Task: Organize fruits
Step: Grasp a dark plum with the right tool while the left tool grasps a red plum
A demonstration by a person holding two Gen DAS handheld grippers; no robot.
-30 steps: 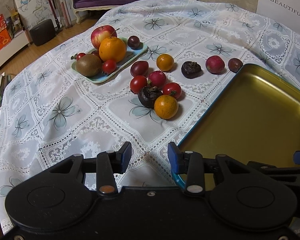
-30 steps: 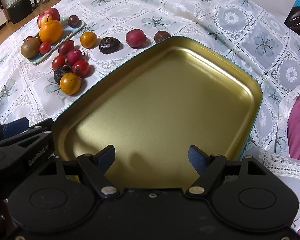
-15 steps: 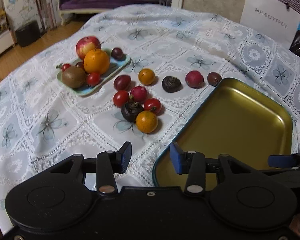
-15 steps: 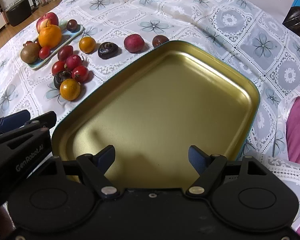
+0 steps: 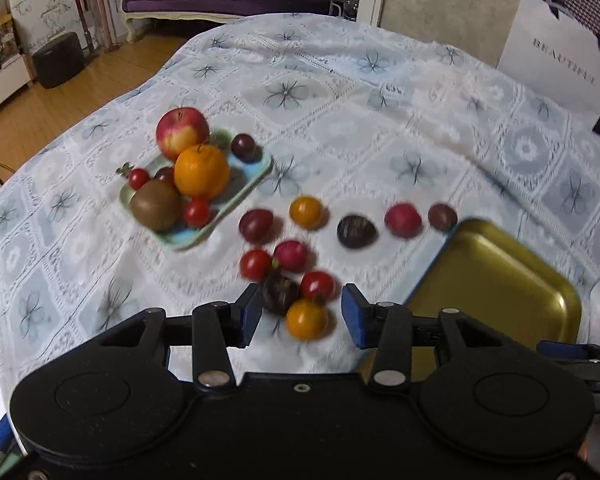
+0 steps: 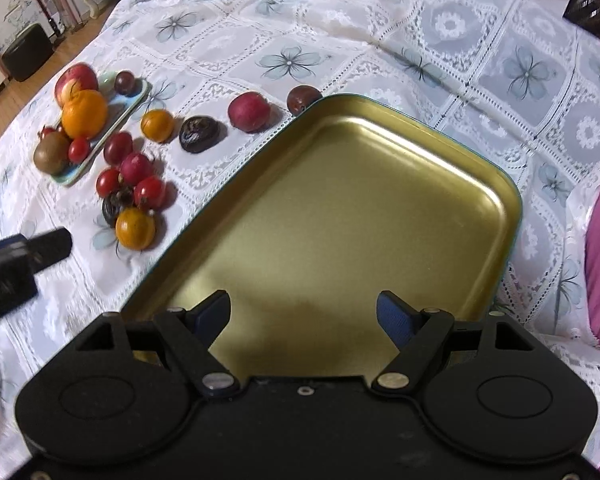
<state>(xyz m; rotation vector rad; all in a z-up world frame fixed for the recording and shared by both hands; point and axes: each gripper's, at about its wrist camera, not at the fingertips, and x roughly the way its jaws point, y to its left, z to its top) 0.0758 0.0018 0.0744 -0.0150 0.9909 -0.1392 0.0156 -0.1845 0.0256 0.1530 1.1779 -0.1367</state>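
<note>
A gold tray (image 6: 340,216) lies empty on the lace tablecloth; it shows at the right of the left wrist view (image 5: 496,280). Several small loose fruits lie left of it, among them an orange fruit (image 5: 306,319) (image 6: 135,228), a red tomato (image 5: 318,285) and a dark wrinkled fruit (image 5: 278,294). A light green plate (image 5: 252,174) (image 6: 136,98) holds an apple (image 5: 182,132), an orange (image 5: 201,172) and a kiwi (image 5: 156,205). My left gripper (image 5: 300,320) is open above the orange fruit. My right gripper (image 6: 304,316) is open and empty over the tray's near end.
More loose fruits lie in a row by the tray's far corner: a yellow one (image 5: 306,212), a dark one (image 5: 356,232), a red one (image 5: 403,220). A white paper bag (image 5: 560,52) stands at the far right. The table's left edge drops to a wooden floor (image 5: 60,96).
My left gripper has swung left and forward from the tray's edge to above the loose fruit cluster, and its jaws stand wider. My right gripper has stayed open over the tray.
</note>
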